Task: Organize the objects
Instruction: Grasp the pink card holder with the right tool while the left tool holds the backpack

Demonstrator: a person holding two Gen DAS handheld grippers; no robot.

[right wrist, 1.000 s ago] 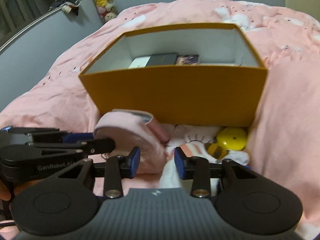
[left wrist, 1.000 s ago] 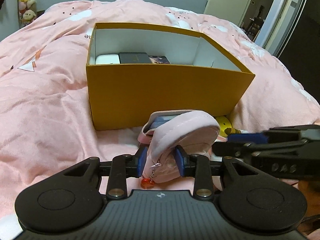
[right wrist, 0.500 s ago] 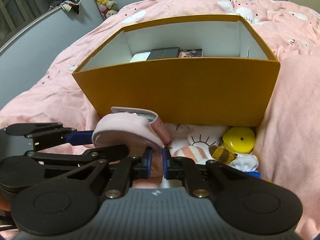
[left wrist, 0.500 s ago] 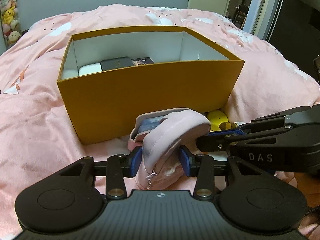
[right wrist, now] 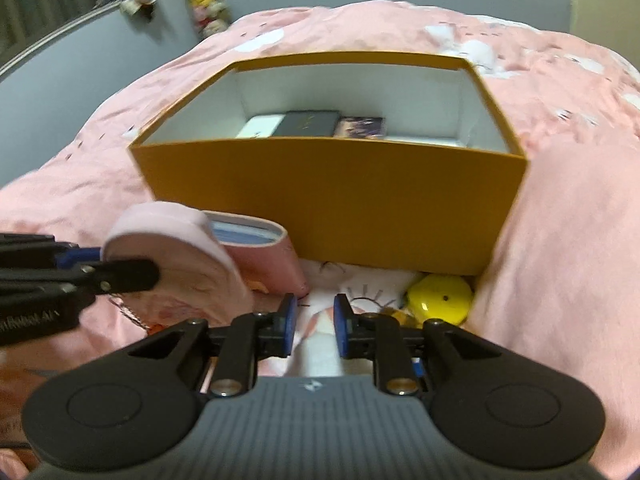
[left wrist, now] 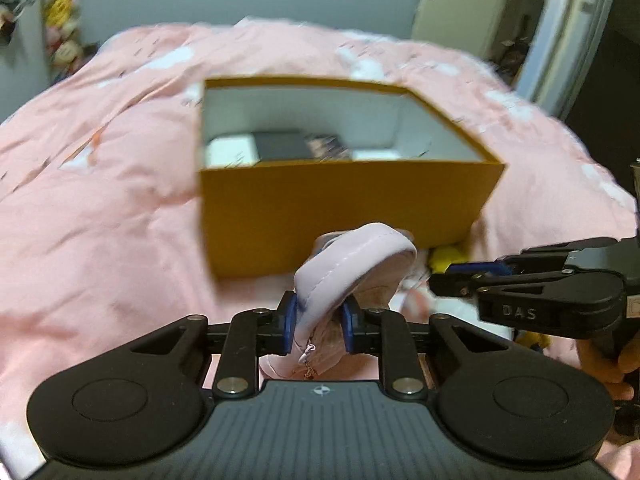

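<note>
My left gripper (left wrist: 318,326) is shut on the flap of a pink zip pouch (left wrist: 352,264) and holds it up in front of an open yellow-orange box (left wrist: 344,216). The pouch also shows in the right wrist view (right wrist: 176,252), with a pink case (right wrist: 264,256) behind it. My right gripper (right wrist: 314,326) is open and empty, just right of the pouch, above a white plush (right wrist: 320,344). It shows from the side in the left wrist view (left wrist: 464,276). The box (right wrist: 332,200) holds a white box (right wrist: 260,126), a dark box (right wrist: 308,123) and a small card pack (right wrist: 362,127).
A yellow round toy (right wrist: 438,298) lies against the box's front wall on the right. The pink bedcover (left wrist: 100,208) spreads all around. Plush toys (left wrist: 60,16) hang on the far wall, and a door (left wrist: 452,4) stands at the back right.
My right gripper was shut on the pouch's edge half a second ago; it has let go, opened and moved right. My left gripper has lifted the pouch higher, and both views are blurred by motion.
</note>
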